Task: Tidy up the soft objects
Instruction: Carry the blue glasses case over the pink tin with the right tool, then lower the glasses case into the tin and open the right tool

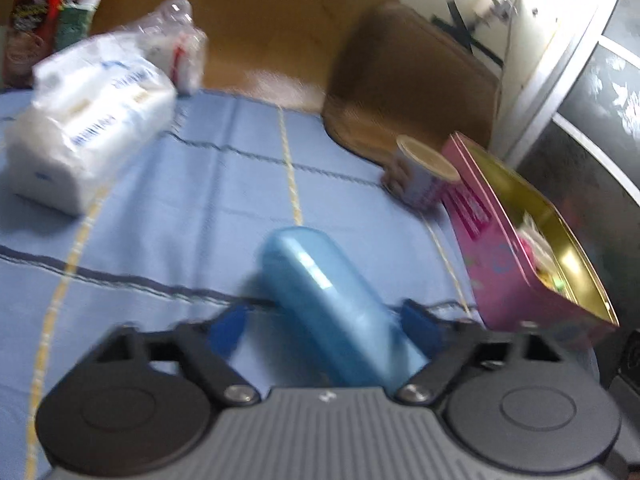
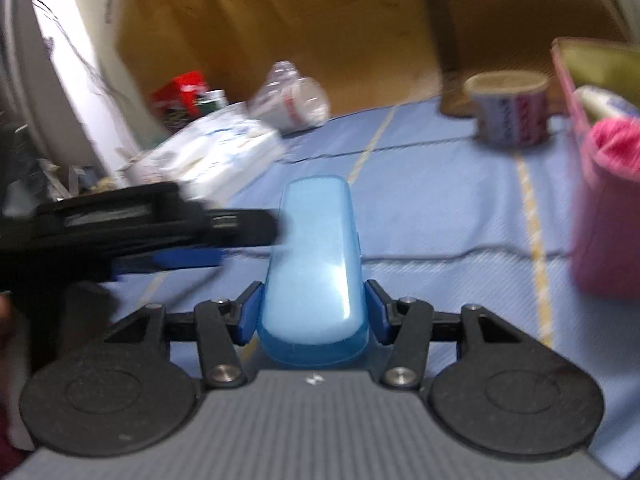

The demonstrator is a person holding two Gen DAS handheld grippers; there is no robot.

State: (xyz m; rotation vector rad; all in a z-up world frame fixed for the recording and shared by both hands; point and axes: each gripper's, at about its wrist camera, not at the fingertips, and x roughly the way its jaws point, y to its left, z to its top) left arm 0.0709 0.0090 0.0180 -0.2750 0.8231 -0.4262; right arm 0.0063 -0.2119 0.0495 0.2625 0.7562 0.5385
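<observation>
A glossy light blue oblong case [image 2: 316, 256] sits lengthwise between the pads of my right gripper [image 2: 314, 308], which is shut on its near end just above the blue tablecloth [image 2: 440, 208]. My left gripper [image 2: 224, 240] reaches in from the left, level with the middle of the case. In the left wrist view the case [image 1: 328, 300] runs diagonally between the fingers of the left gripper [image 1: 324, 320]. It lies against the right pad, and a gap shows at the left pad. An open pink tin [image 1: 532, 248] with soft pink and white items stands at the right.
A white tissue pack [image 1: 88, 120] and a clear plastic bag [image 1: 176, 40] lie at the far left. A paper cup [image 1: 424, 172] stands beside the tin, with a brown chair back [image 1: 412, 88] behind it. Red packages [image 1: 48, 8] sit in the back corner.
</observation>
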